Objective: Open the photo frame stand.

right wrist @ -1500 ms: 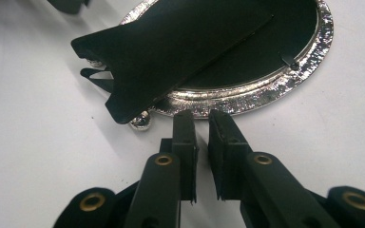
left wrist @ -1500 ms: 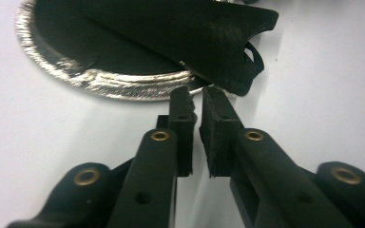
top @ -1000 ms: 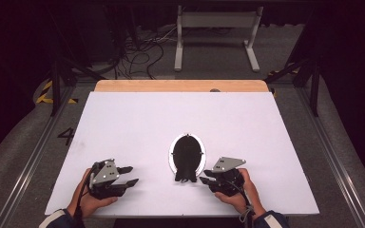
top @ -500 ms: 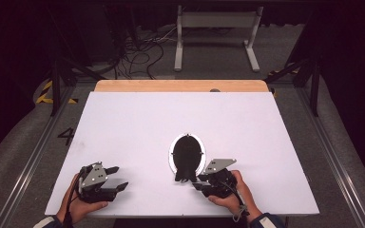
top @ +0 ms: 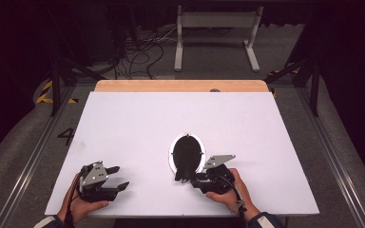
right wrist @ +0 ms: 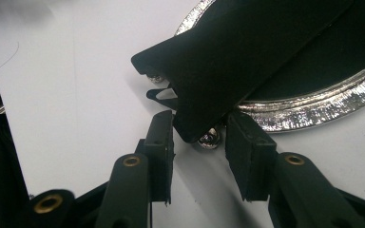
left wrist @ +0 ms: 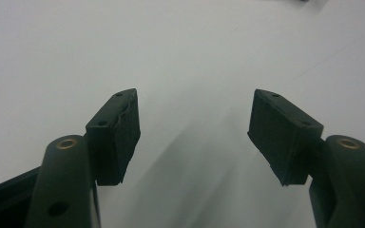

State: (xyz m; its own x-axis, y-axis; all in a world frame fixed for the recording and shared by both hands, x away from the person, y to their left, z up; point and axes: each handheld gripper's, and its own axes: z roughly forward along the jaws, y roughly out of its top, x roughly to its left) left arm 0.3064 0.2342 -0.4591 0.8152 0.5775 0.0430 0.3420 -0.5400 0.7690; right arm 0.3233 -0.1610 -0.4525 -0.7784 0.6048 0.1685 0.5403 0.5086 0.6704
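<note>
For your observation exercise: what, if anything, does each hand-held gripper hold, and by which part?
The left hand-held gripper holds nothing. The right hand-held gripper straddles the black stand's lower tip behind the oval mirror; whether its pads press cannot be told.

Bare table (top: pixel 138 123); only obstacle oval dish (top: pixel 198 142)

Left gripper (top: pixel 116 177): drawn back toward the table's near edge, jaws lately opened wider, nothing between them. Right gripper (top: pixel 190 180): jaws opened slightly, seemingly parted about the black object's (top: pixel 186 156) lower tip
</note>
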